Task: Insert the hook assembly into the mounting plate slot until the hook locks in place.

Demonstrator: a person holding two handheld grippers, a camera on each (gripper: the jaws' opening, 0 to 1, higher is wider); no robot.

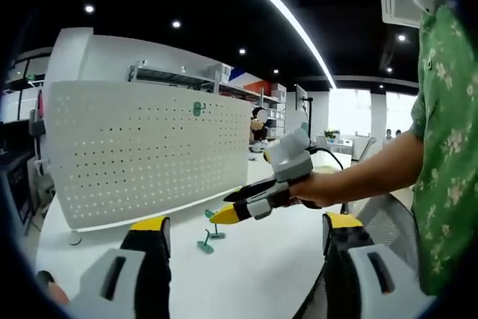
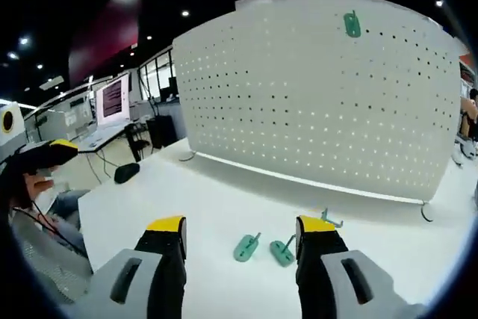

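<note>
Green hooks still loose on the table, nothing picked up: this reads as the reach-and-grasp step.

Two green hook assemblies [image 2: 263, 249] lie flat on the white table [image 2: 187, 207], just ahead of the right gripper [image 2: 240, 240], between its spread, empty jaws. A third hook [image 2: 352, 25] already sits high on the white pegboard [image 2: 321, 95], which stands upright behind them. The left gripper [image 1: 246, 233] hangs back with jaws apart, holding nothing. In the left gripper view the right gripper [image 1: 237, 209] points down at the hooks [image 1: 210, 234]. Next move, I'd say: close on one hook by its plate, lift, turn it peg-first to the board. Open tabletop all round; the near table edge sits close under the left gripper, and the pegboard feet are the only obstacles.
</note>
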